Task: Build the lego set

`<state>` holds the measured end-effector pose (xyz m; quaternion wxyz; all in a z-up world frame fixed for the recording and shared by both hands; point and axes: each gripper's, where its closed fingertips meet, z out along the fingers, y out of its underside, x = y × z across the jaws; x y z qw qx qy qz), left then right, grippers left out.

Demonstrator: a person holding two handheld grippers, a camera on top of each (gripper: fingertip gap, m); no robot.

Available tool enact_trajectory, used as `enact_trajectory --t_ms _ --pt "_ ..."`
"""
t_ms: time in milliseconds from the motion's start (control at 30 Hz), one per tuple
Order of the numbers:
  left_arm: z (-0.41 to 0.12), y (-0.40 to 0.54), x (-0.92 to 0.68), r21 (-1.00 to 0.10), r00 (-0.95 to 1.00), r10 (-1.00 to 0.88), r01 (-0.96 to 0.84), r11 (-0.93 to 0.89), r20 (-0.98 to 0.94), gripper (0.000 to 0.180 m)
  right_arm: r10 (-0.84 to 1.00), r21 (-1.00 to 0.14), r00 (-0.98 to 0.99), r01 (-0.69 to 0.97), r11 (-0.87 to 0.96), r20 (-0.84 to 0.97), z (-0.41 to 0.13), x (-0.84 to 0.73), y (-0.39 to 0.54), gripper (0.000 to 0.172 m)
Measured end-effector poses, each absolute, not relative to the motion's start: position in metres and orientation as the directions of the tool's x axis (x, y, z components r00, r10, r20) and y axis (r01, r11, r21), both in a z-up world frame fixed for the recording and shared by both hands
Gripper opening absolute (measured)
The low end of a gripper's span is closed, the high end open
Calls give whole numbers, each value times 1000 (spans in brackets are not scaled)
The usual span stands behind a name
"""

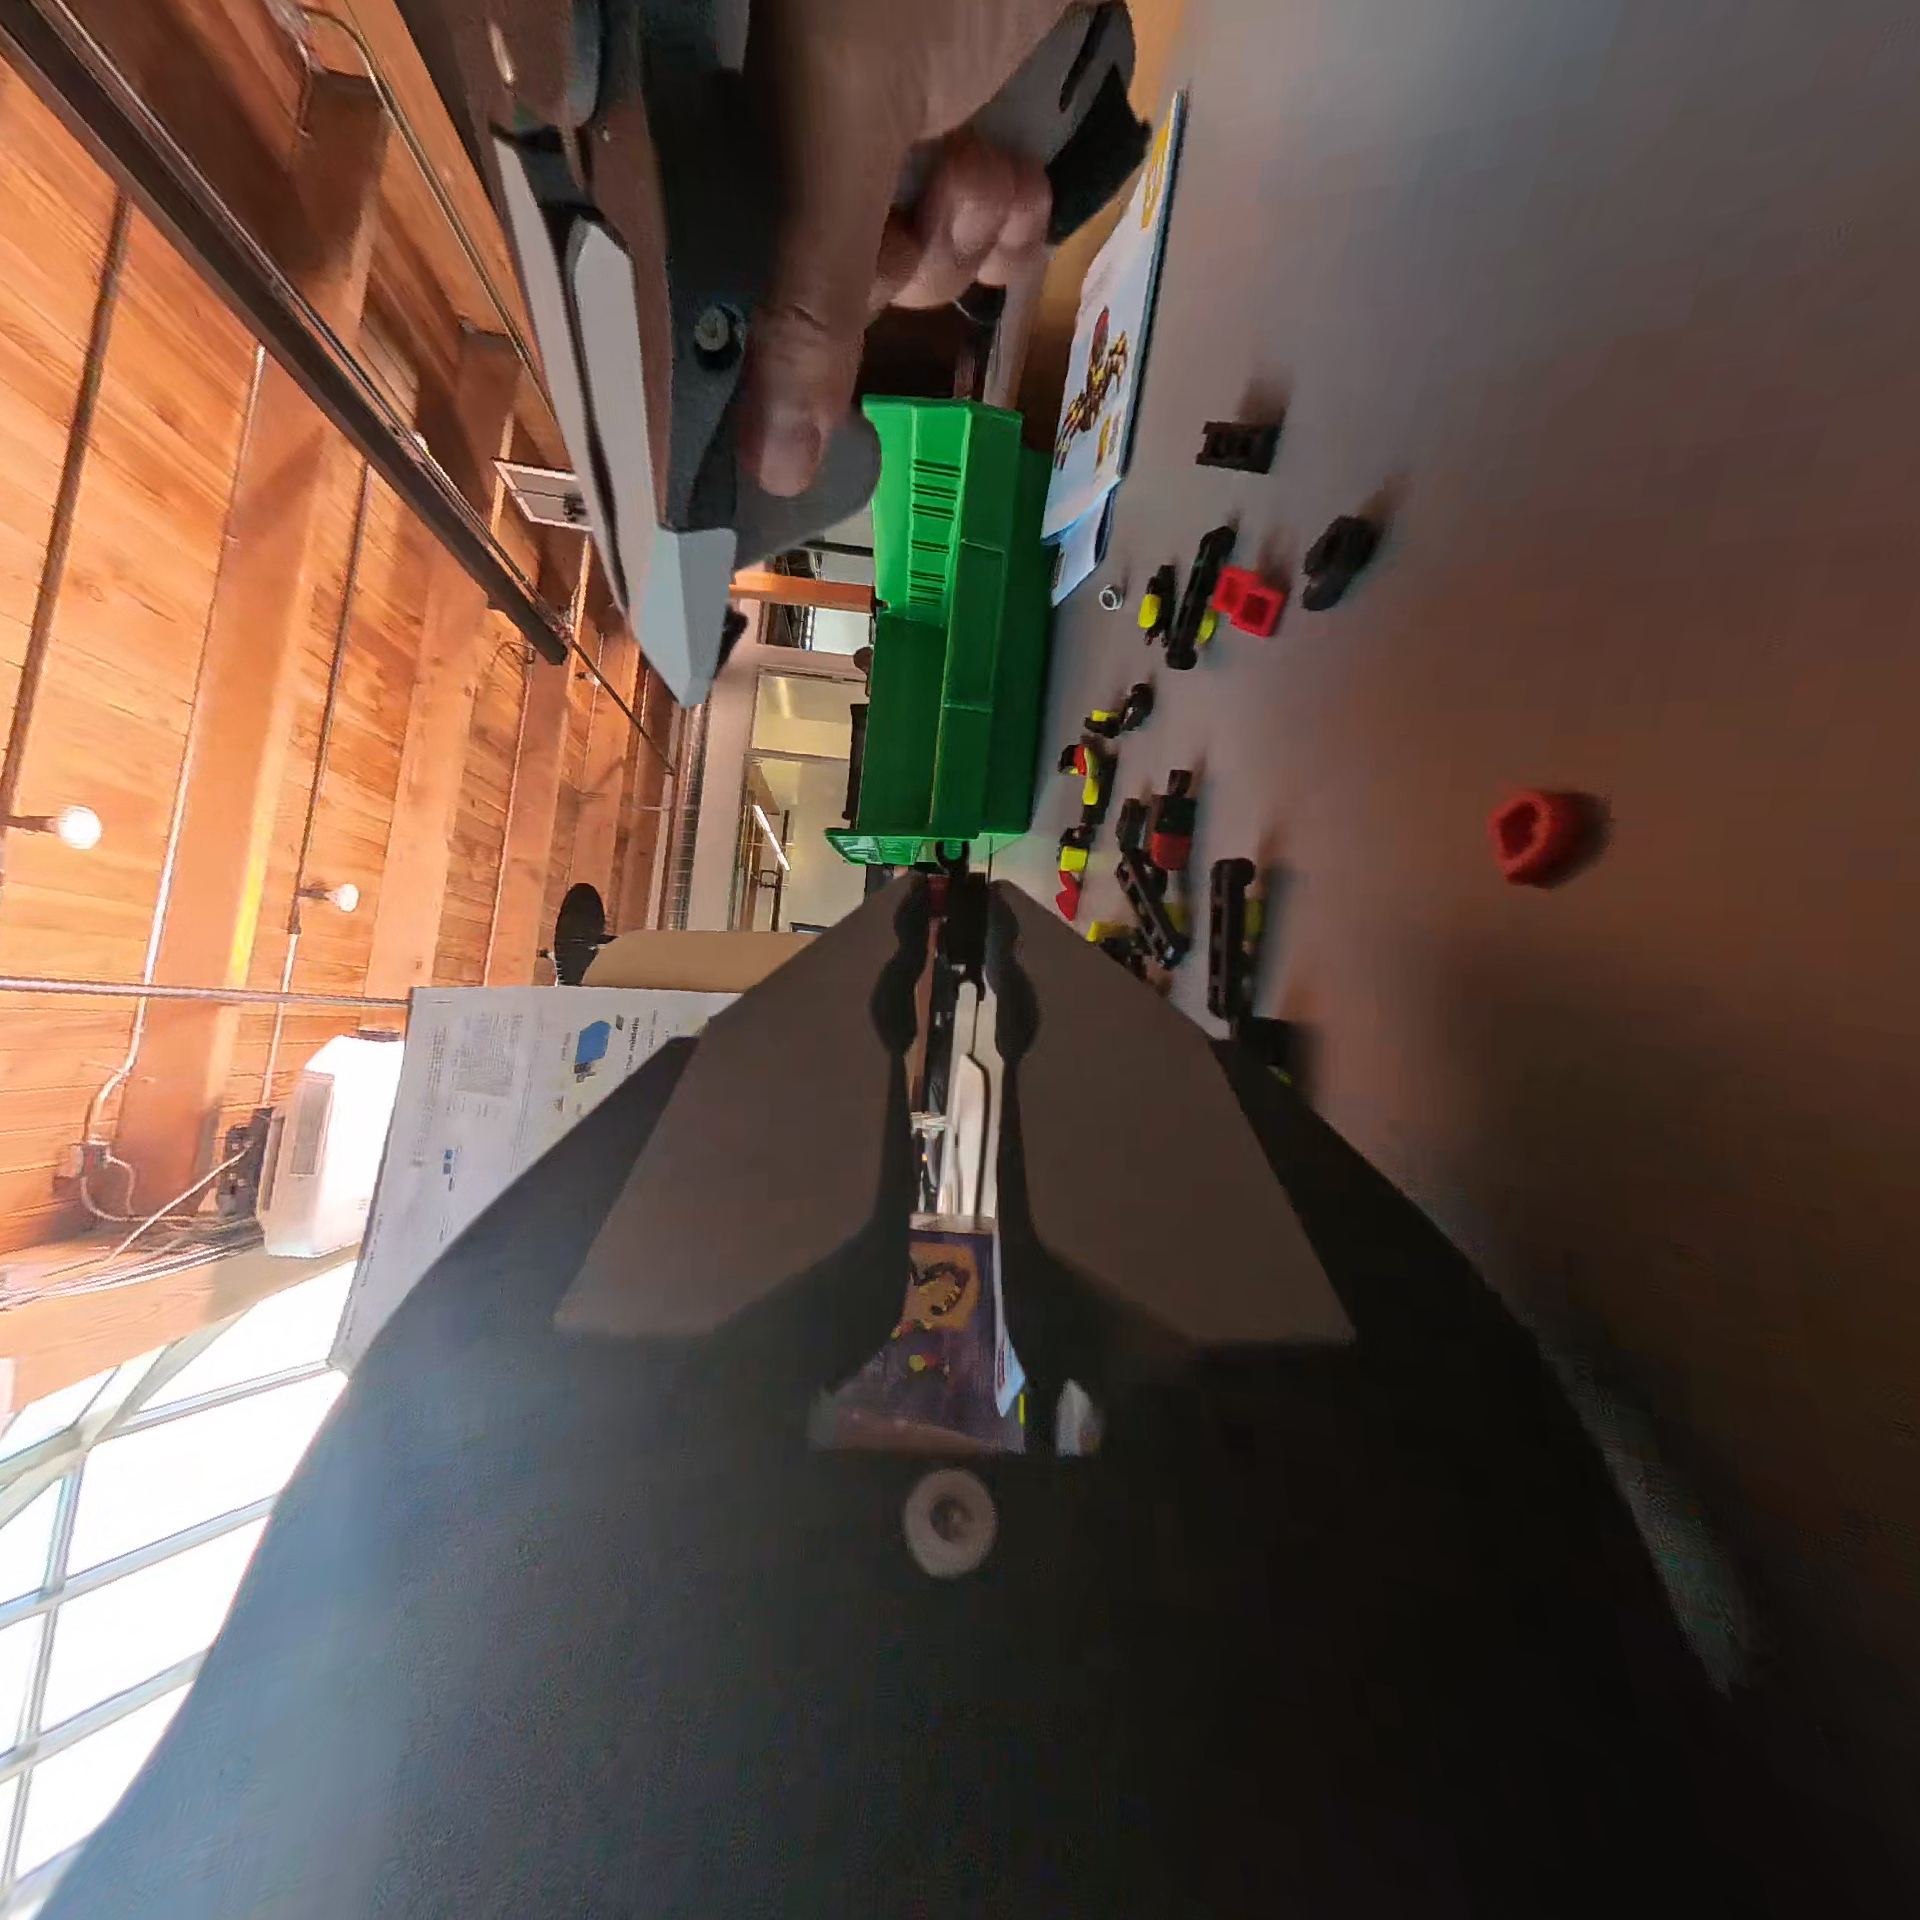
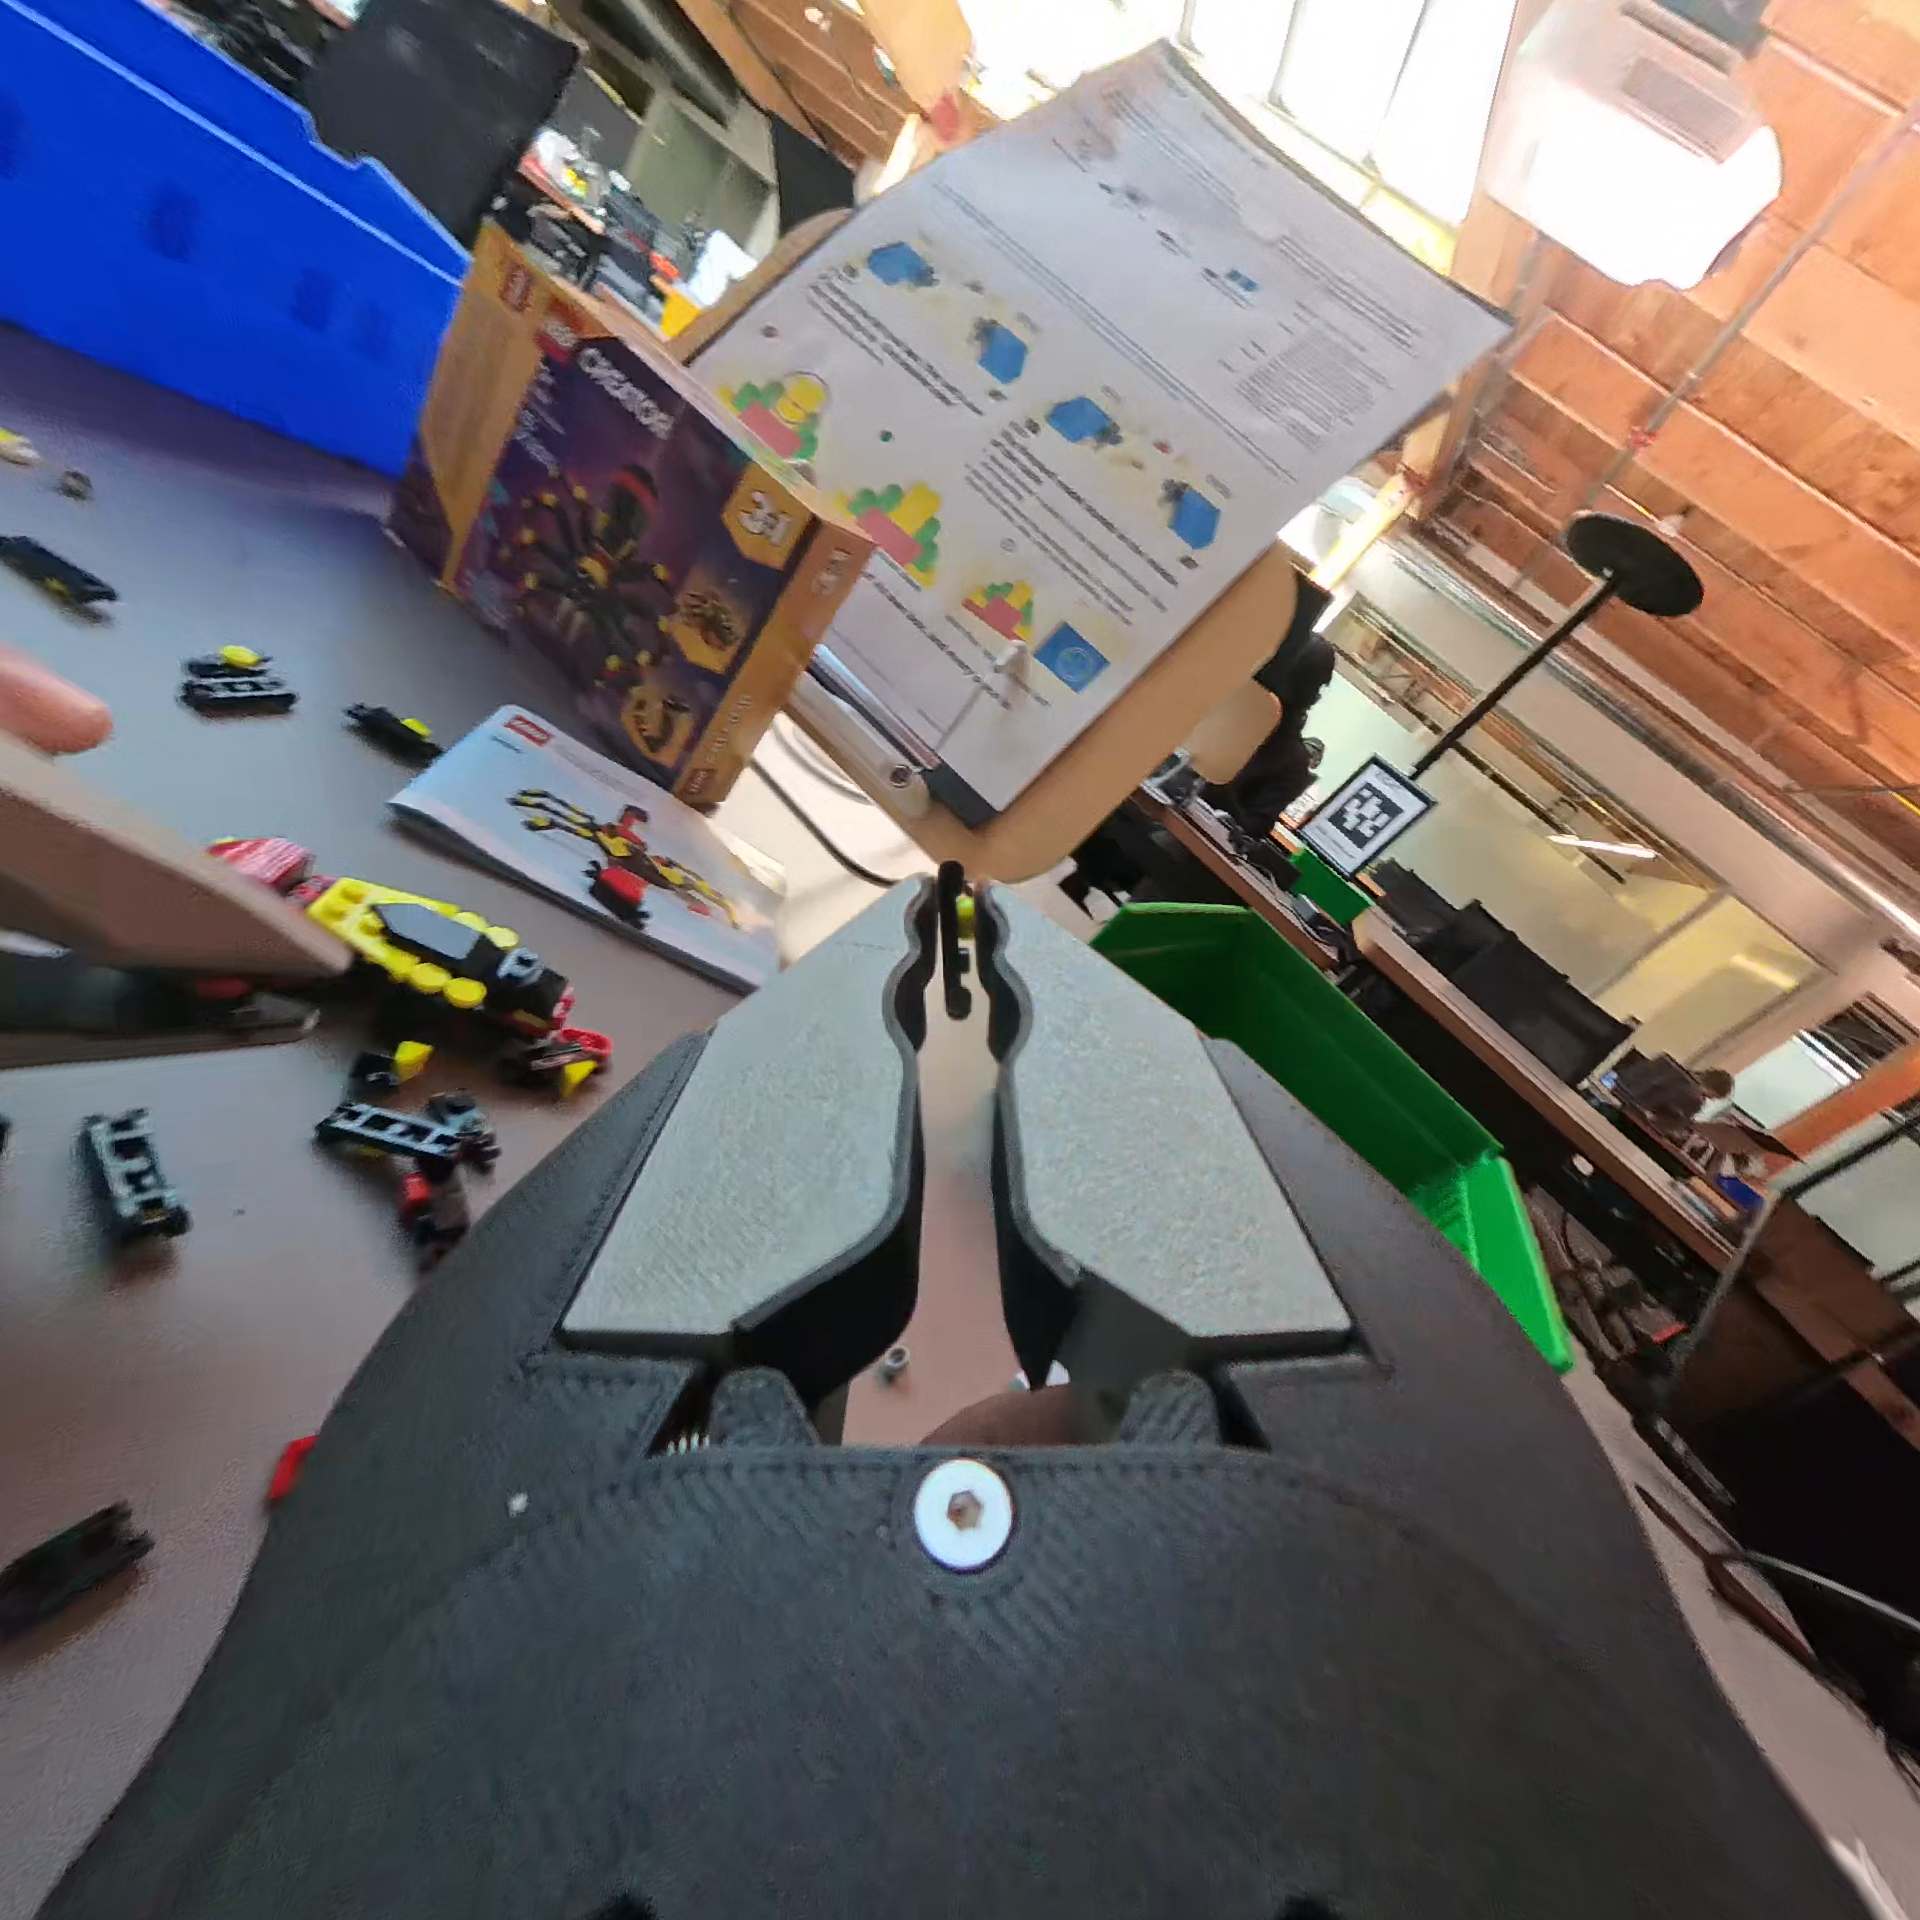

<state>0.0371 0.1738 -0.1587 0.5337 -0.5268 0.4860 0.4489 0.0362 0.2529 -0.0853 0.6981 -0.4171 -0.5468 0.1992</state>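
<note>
Black hand-held gripper [image 2: 951,951] with grey fingers [image 2: 769,1164], silver screw [image 2: 962,1512].

The right gripper [image 2: 951,914] has its fingertips pinched on a thin black brick piece [image 2: 949,951] with a yellow bit beside it. Behind it stand a green bin [image 2: 1309,1039] and a clipboard [image 2: 1091,436] of printed sheets. To the left, on the dark table [image 2: 208,1299], lie a booklet [image 2: 582,831], a toy box [image 2: 623,540] and a yellow-and-black brick build [image 2: 447,956] (loose pieces scattered around it).

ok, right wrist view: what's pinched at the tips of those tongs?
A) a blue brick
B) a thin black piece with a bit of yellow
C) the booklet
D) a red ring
B: a thin black piece with a yellow dot beside it stands upright between the closed tips of the right tongs, above the table.
</note>
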Motion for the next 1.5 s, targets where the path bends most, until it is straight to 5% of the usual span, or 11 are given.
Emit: enact_trajectory --t_ms 433,533,700,833,967,1100,1500 --pt "-131 175 1 -295 289 91 -954 -59 -953 6 817 -739 -19 414 532 577 -167 16 228 9" --pt "-123 172 -6 -413 409 96 -910 -28 -908 6 809 -723 16 458 517 588 -170 16 237 24" --pt "-98 162 -49 -723 712 174 -691 2 -680 7 829 -777 69 401 486 554 -157 16 238 24" --pt "-81 150 -43 -958 963 -124 -215 191 -241 7 814 -783 103 364 504 572 -148 16 238 19" --pt "-53 127 -52 -930 904 -407 252 268 128 7 794 -774 114 340 534 598 -143 15 235 15" --pt "-39 108 -45 -760 557 -732 645 83 392 7 808 -795 93 277 540 581 -134 15 224 18" --pt "-77 127 -3 -804 471 -719 558 -206 511 7 786 -789 -68 -64 611 614 -102 18 142 31"
